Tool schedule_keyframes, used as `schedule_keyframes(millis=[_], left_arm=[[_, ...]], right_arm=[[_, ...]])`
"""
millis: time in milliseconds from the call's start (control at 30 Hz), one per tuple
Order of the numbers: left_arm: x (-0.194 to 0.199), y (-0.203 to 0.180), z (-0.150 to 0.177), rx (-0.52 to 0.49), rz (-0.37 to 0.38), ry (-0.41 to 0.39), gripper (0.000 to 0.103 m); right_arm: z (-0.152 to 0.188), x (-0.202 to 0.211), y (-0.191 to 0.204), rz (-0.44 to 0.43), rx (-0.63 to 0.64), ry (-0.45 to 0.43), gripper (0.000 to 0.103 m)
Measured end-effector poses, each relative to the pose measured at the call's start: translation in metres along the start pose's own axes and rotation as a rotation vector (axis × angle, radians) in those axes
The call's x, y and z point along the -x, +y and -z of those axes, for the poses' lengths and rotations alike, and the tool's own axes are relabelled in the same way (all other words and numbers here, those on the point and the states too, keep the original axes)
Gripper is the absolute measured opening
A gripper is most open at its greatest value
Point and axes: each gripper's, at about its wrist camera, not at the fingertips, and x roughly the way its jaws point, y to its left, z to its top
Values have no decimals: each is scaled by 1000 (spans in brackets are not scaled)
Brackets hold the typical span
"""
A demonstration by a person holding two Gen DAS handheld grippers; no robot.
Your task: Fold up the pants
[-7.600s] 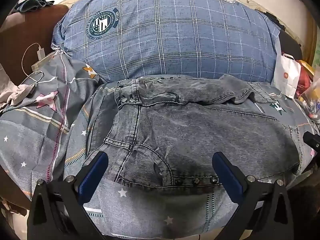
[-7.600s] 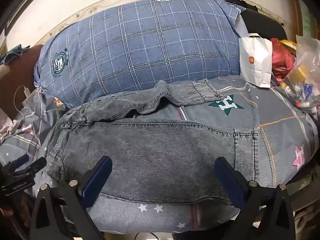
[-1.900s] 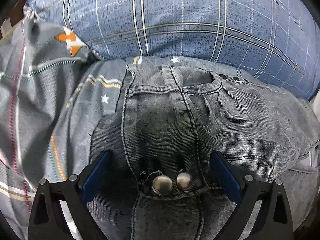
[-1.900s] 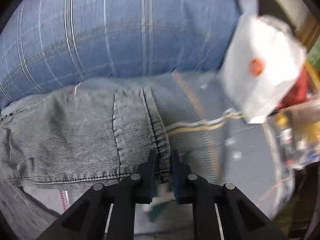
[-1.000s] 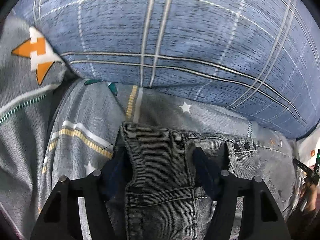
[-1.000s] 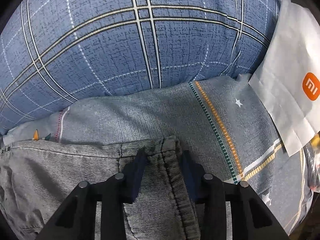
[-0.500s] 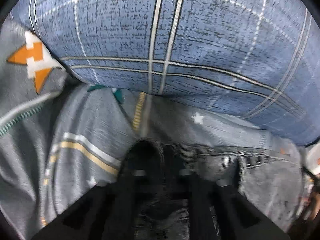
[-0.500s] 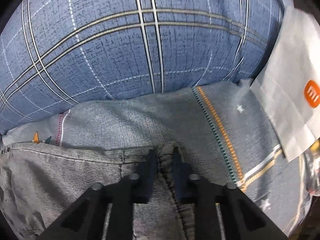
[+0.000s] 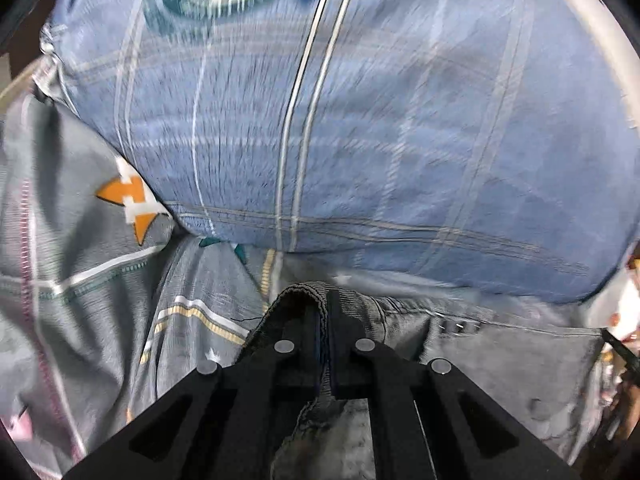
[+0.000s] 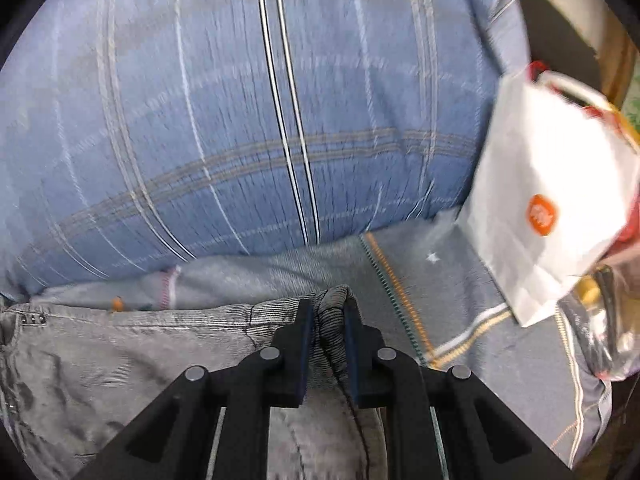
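Observation:
Grey washed-denim pants (image 9: pixel 500 352) lie across a patterned grey bedsheet (image 9: pixel 80 280), their far edge near a big blue plaid pillow (image 9: pixel 360 140). My left gripper (image 9: pixel 325 320) is shut on the far left edge of the pants, denim bunched over its fingers. My right gripper (image 10: pixel 326 316) is shut on the far right edge of the pants (image 10: pixel 140 352), a fold of denim pinched between its jaws. Both views are motion-blurred.
The blue plaid pillow (image 10: pixel 240 120) fills the far side in both views. A white paper bag (image 10: pixel 548 208) with an orange logo stands at the right on the bedsheet (image 10: pixel 460 320), with plastic-wrapped clutter (image 10: pixel 612 332) beside it.
Both grippers closed on the far edge of the pants about half a second ago. Since then the views have drawn back and tilted up, and the held denim has lifted.

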Motion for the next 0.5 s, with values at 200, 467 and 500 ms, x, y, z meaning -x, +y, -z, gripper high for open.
schedule_keyframes(millis=[200,467,500], left_arm=[[107,-9,44,-38,111,-121,2],[186,32,166,-106,254,-150,3],[181,43,183,-106,249,-115,5]], right_arm=[[22,105,-17,-37,-27,-147,16],[175,201,-78,-135,-111,-193,16],[201,196,-86,-158,-124,-157,16]])
